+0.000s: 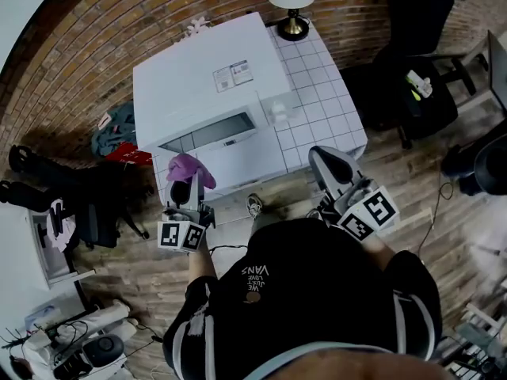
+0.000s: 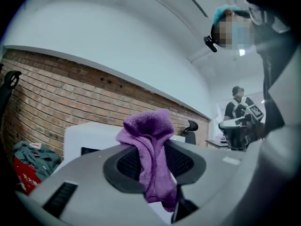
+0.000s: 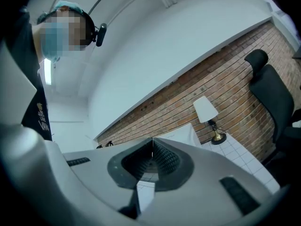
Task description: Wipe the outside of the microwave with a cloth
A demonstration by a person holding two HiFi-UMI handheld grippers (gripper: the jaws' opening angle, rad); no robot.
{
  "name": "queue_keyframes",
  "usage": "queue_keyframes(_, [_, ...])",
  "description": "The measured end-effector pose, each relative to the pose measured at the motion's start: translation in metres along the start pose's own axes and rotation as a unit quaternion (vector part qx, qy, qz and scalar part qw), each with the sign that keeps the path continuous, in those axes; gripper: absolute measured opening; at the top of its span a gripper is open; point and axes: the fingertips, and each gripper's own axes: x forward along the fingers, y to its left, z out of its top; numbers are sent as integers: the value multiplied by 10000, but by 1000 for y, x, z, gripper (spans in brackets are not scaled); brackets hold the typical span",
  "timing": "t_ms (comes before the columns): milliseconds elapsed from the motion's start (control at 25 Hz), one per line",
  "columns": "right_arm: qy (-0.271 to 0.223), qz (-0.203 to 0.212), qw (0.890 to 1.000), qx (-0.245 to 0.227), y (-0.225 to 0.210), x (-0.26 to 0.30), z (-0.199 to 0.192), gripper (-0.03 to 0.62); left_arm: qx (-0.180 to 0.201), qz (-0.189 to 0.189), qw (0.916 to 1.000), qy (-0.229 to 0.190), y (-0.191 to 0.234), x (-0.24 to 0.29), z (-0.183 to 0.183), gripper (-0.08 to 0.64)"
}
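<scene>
The white microwave [image 1: 207, 93] stands on a white tiled table [image 1: 317, 93], its door facing me. My left gripper [image 1: 183, 190] is shut on a purple cloth [image 1: 188, 169], held just in front of the microwave's lower left front. In the left gripper view the cloth [image 2: 150, 154] hangs bunched between the jaws, with the microwave [image 2: 87, 142] behind it. My right gripper [image 1: 329, 165] hovers near the table's front right corner, shut with nothing between its jaws. In the right gripper view the gripper [image 3: 151, 149] points up, the microwave's top [image 3: 181, 134] just behind it.
A table lamp [image 1: 291, 2] stands at the table's back. A black office chair [image 1: 412, 62] is to the right. Bags and clothes [image 1: 115, 133] lie on the wooden floor at the left, beside a brick wall [image 1: 79, 46]. Another person [image 2: 237, 109] stands far off in the left gripper view.
</scene>
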Motion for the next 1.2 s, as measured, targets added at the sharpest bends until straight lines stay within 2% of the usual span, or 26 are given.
queue_keyframes(280, [-115,-509,9986,25,-58,-81,18,0,-134,-992,9950,39,-127,66,-22,132])
queue_keyframes(520, [-325,-1041,9940,126,-107,-116,32,0,-350,-1435,9890,40,-193,128,-35,132])
queue_keyframes(680, [-405,-1187,9920,131,-142,-113,45,0,-360,-1742,9840,121,-222,172,-44,132])
queue_keyframes(800, [-387,-1068,9935,47,-169,-97,62,0,-270,-1814,9830,122,-235,207,-47,132])
queue_keyframes(1000, [-128,-649,9977,-116,-211,-61,91,0,-290,-1599,9867,25,-248,254,-44,132])
queue_keyframes(1200, [6,-288,9995,-130,-238,-27,110,0,-232,-1601,9868,-3,-262,285,-40,132])
